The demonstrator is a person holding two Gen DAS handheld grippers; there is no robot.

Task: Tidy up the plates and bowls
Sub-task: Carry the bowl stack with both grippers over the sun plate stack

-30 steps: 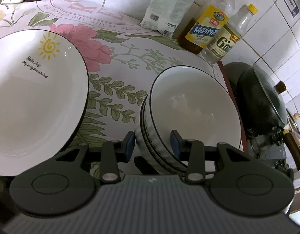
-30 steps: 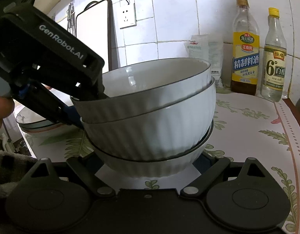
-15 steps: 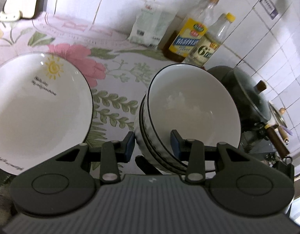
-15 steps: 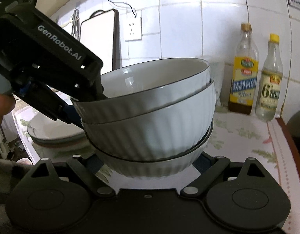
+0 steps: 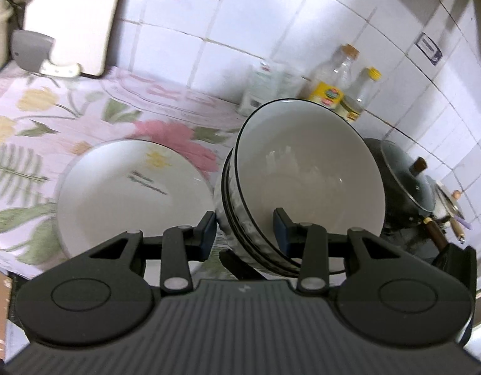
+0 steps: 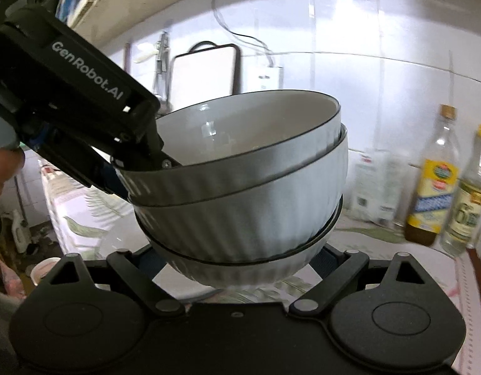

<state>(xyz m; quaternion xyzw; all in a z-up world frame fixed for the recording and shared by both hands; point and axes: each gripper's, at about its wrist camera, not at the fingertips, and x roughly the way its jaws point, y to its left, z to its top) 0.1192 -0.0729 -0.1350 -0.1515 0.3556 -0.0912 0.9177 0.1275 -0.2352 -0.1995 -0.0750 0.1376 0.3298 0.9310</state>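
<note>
Three bowls, nested and empty, hang in the air between two grippers. The left gripper is clamped part-open across the near rim, one pad inside the top bowl and one against the ribbed outer wall; in the right wrist view it comes in from the upper left. The right gripper cradles the bottom bowl, jaws spread wide around its base, though the fingertips are tucked behind the bowl, so I can't tell whether the pads truly press. Below and to the left of the stack, the plate lies flat on the floral cloth, its sun drawing blurred. Beyond, two bottles stand by the tiled wall, partly hidden behind the bowls in the left wrist view, and a packet beside them is too smeared to read. A lidded pot sits at the right, cut off by the stack. Since a second ago the stack has lifted clear of the cloth, and the plate looks smaller and lower in the left wrist view.
</note>
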